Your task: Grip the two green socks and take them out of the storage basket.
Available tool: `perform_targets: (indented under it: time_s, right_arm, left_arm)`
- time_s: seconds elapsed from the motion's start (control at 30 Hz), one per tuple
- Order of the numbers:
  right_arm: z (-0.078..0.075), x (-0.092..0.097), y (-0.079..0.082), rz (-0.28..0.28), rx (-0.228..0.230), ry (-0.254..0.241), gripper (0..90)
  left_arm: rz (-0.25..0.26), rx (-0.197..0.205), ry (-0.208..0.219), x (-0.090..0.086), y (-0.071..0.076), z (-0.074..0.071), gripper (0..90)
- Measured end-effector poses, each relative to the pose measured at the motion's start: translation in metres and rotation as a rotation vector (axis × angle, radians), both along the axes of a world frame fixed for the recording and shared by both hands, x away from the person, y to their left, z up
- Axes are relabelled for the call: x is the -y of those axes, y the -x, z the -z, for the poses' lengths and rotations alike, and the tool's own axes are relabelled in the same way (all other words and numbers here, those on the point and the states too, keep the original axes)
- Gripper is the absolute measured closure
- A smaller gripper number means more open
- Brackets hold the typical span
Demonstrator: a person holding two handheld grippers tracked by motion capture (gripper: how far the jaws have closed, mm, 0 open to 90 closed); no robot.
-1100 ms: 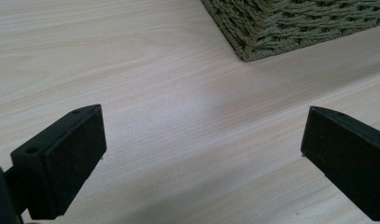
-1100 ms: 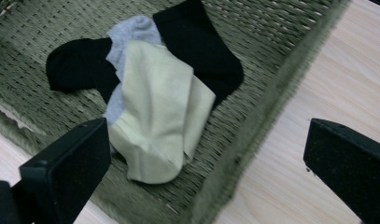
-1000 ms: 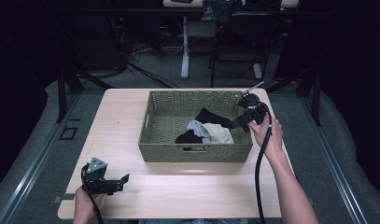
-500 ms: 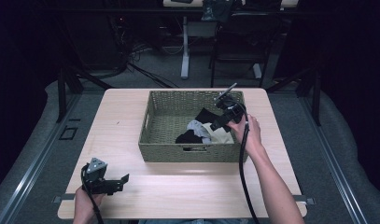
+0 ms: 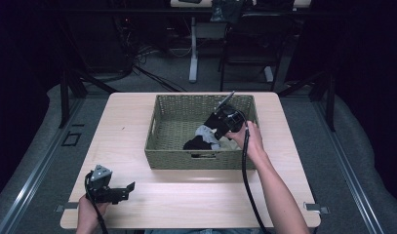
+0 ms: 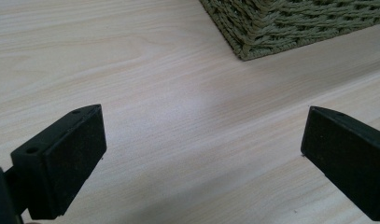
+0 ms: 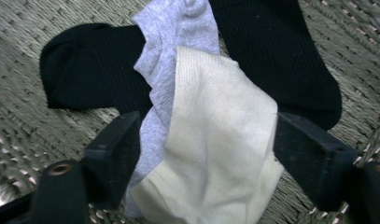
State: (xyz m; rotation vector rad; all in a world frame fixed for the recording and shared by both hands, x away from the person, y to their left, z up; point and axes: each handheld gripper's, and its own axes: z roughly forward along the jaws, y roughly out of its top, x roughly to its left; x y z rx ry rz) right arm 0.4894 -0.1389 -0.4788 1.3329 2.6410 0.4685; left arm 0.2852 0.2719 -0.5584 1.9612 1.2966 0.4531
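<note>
Reaching down into the woven basket (image 5: 159, 131), the right tool (image 7: 206, 154) has its jaws spread to either side of a cream sock (image 7: 215, 158), not yet pinching it; the sock's long axis runs from 6 toward 12 o'clock in the right gripper view, straight ahead between the jaws, lying over a grey sock (image 7: 173, 51) and two black socks (image 7: 89, 74). The right hand (image 5: 249, 139) is far nearer the pile than the left tool (image 5: 130, 186), which rests spread over bare tabletop (image 5: 196, 195) at 7 o'clock from the basket. Against a second ago, the right tool has moved from the basket's right rim inward and down over the socks; the left has stayed put.
</note>
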Motion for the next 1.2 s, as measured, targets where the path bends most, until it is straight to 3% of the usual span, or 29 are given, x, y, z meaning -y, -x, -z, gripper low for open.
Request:
perform_targets:
  time_s: [0.2, 0.33, 0.37, 0.53, 0.6, 0.7, 0.77, 0.9, 1.2]
  right_arm:
    - [0.012, -0.009, -0.004, -0.003, -0.035, 0.021, 36.7]
    - [0.018, -0.012, -0.006, -0.010, -0.068, 0.052, 57.5]
    - [0.019, -0.011, -0.006, -0.003, -0.077, 0.048, 68.2]
    - [0.015, -0.006, -0.005, 0.010, -0.065, 0.042, 81.5]
    - [0.013, -0.004, -0.003, 0.025, -0.050, 0.030, 84.4]
    - [0.004, 0.002, -0.001, 0.015, -0.043, 0.052, 86.2]
    - [0.003, 0.002, 0.000, 0.033, -0.024, 0.033, 86.4]
    - [-0.009, 0.009, 0.002, 0.027, -0.020, 0.039, 86.7]
    - [-0.039, 0.020, 0.008, 0.047, 0.037, 0.028, 86.7]
  left_arm:
    - [-0.001, 0.001, 0.001, 0.000, 0.000, 0.000, 0.2]
    - [-0.002, 0.000, -0.002, 0.000, 0.000, 0.000, 0.2]
    - [-0.002, -0.001, -0.002, 0.000, 0.000, 0.000, 0.2]
    - [-0.003, -0.001, -0.002, 0.000, 0.000, 0.000, 0.2]
    - [-0.002, 0.000, -0.003, 0.000, 0.000, 0.000, 0.2]
    - [-0.002, -0.001, -0.003, 0.000, 0.000, 0.000, 0.2]
    - [-0.003, 0.000, -0.003, 0.000, 0.000, 0.000, 0.3]
    - [-0.002, 0.000, -0.005, 0.000, 0.000, 0.000, 0.2]
    - [-0.003, -0.001, -0.004, 0.001, 0.000, 0.000, 0.2]
